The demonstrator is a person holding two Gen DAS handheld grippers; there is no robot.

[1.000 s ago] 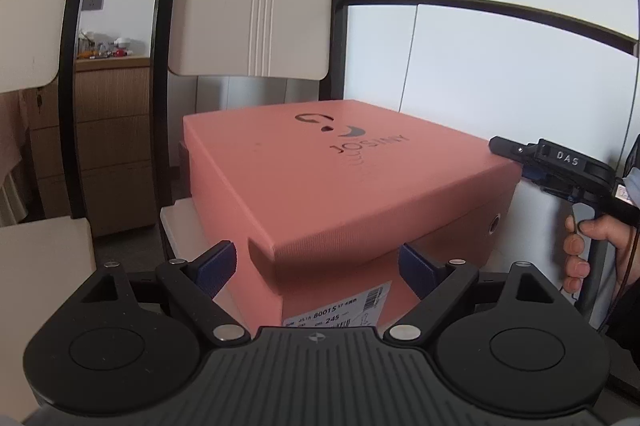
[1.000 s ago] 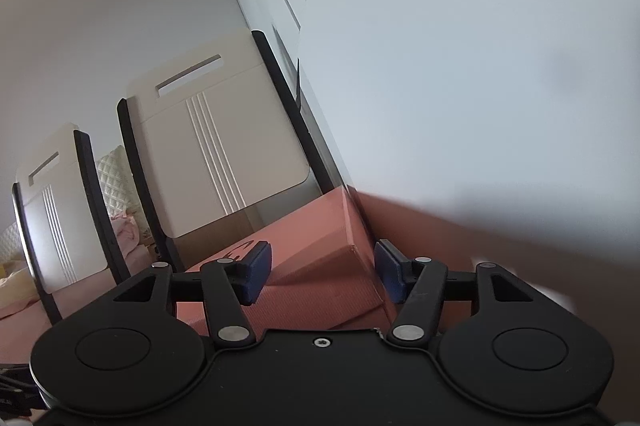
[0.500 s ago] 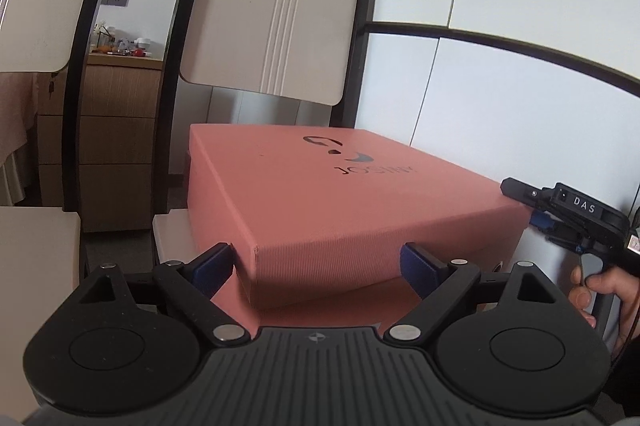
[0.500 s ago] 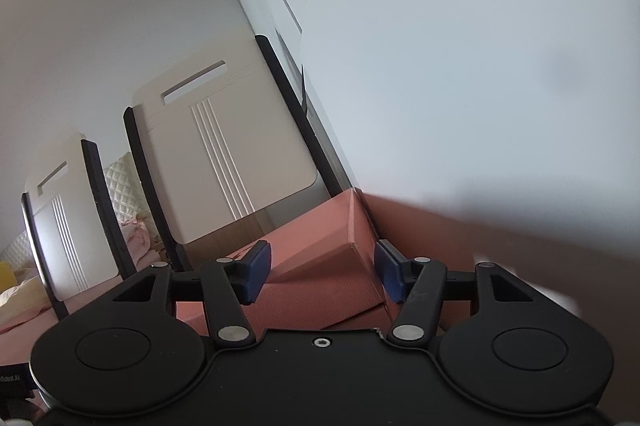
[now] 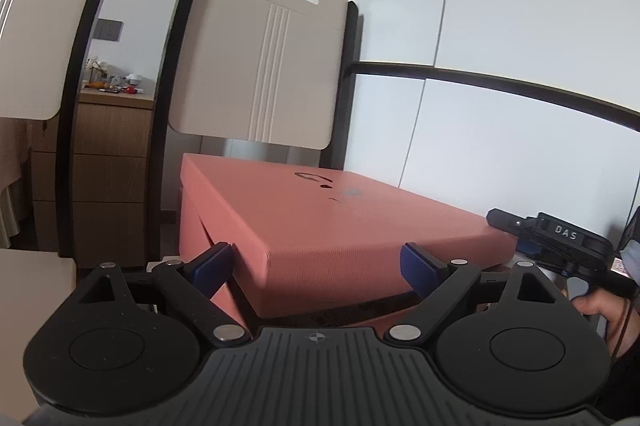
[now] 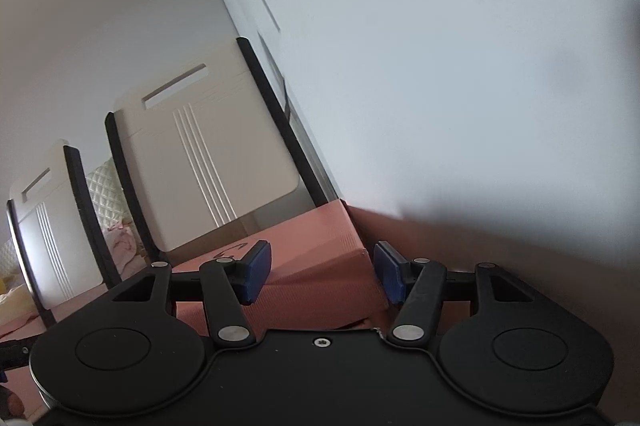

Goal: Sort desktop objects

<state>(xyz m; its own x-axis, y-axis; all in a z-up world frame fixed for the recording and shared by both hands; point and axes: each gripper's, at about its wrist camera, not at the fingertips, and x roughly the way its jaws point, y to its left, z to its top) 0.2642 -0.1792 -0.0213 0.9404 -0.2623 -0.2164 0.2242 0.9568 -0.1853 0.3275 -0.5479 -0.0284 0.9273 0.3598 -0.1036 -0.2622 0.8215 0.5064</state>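
**Left wrist view: salmon shoebox lid between both grippers**

Left wrist view is showing the left gripper (image 5: 316,262) pointing at the near corner of a salmon-pink shoebox (image 5: 320,226). Its jaws are standing wide, one blue pad on each side of the lid's corner, and neither pad is visibly pressing on the cardboard. The lid (image 5: 344,222) is sitting tilted over the box, its near edge lifted so that a dark gap and the box wall are showing beneath it. A dark logo is printed on the lid's top. The box is resting on a pale seat in front of a cream chair back (image 5: 260,58) with a slot near its top and three vertical grooves. A second chair back (image 5: 36,14) of the same kind is standing at the left, and a wooden cabinet (image 5: 108,154) with small items on top is showing between them. White wall panels (image 5: 500,46) are filling the right side.

At the far right of that view the right gripper (image 5: 548,238) is reaching to the lid's right corner, with a person's hand (image 5: 600,310) wrapped round its handle.

Right wrist view is showing the right gripper (image 6: 322,276) tilted, its jaws partly open with the lid's corner (image 6: 320,258) lying between the blue pads. The right pad is sitting just beside the corner edge; whether either pad is pressing on it I cannot tell. The two chair backs and a white wall are lying beyond.
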